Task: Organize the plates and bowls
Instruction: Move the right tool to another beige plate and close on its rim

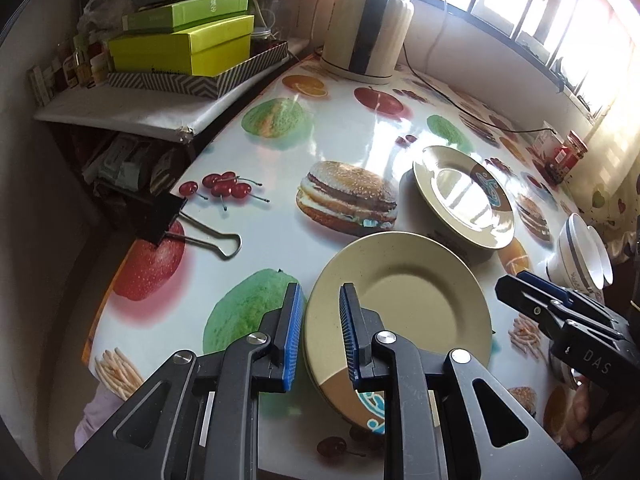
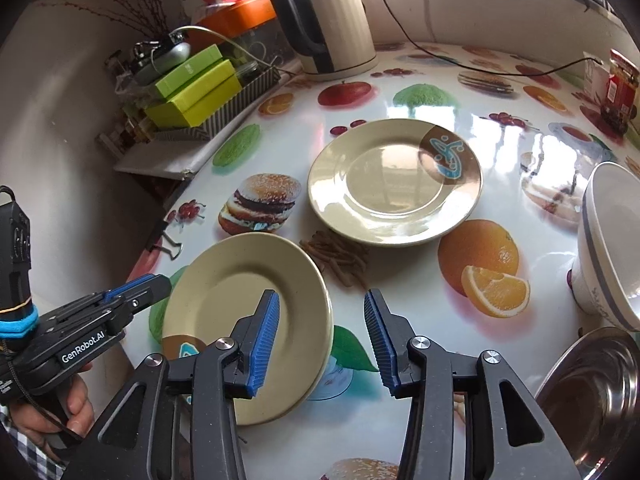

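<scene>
Left hand-held gripper (image 1: 320, 332): jaws straddling the near plate's (image 1: 404, 312) left rim, not clamped
Right hand-held gripper (image 2: 322, 338): spread, above the near plate's right rim
Far plate (image 2: 394, 180): flat on table (image 2: 400, 304); bowl (image 2: 608, 248) at right

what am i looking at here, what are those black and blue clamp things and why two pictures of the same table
Those are hand-held tools, not a robot: a person holds one two-finger claw in each hand, and each carries a wide-angle camera looking along its fingers. So one picture is the left claw's view and the other the right's.

The left claw has its blue pads either side of the near plate's rim, not yet closed. The right claw hangs open above the table, holding nothing.

On the fruit-and-burger printed table lie two beige plates; the far plate sits apart from the near one. At the right are a white bowl and a steel bowl. A kettle stands at the back.
</scene>
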`<action>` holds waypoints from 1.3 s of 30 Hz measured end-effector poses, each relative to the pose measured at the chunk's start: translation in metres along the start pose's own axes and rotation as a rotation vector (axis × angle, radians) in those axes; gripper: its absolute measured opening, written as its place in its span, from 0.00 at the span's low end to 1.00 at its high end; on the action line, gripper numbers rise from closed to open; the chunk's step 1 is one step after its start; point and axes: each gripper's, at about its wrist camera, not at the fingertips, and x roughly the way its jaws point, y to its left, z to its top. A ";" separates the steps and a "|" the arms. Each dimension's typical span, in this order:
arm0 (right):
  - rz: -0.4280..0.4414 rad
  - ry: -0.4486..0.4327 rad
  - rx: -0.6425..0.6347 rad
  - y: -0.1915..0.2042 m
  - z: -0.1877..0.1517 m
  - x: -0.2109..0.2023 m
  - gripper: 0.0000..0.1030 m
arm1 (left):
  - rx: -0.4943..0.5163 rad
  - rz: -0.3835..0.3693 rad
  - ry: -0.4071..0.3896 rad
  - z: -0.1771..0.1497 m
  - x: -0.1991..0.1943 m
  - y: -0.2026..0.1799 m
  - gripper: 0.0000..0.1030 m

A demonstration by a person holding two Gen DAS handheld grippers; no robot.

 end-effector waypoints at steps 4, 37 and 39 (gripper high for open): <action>-0.031 -0.033 0.004 -0.008 0.009 -0.009 0.46 | 0.022 -0.019 -0.012 0.010 -0.001 -0.008 0.20; -0.106 -0.095 0.201 -0.092 0.096 0.018 0.53 | 0.032 -0.174 0.122 0.099 0.088 -0.072 0.20; -0.090 -0.080 0.210 -0.092 0.096 0.024 0.53 | 0.028 -0.169 0.124 0.098 0.089 -0.072 0.20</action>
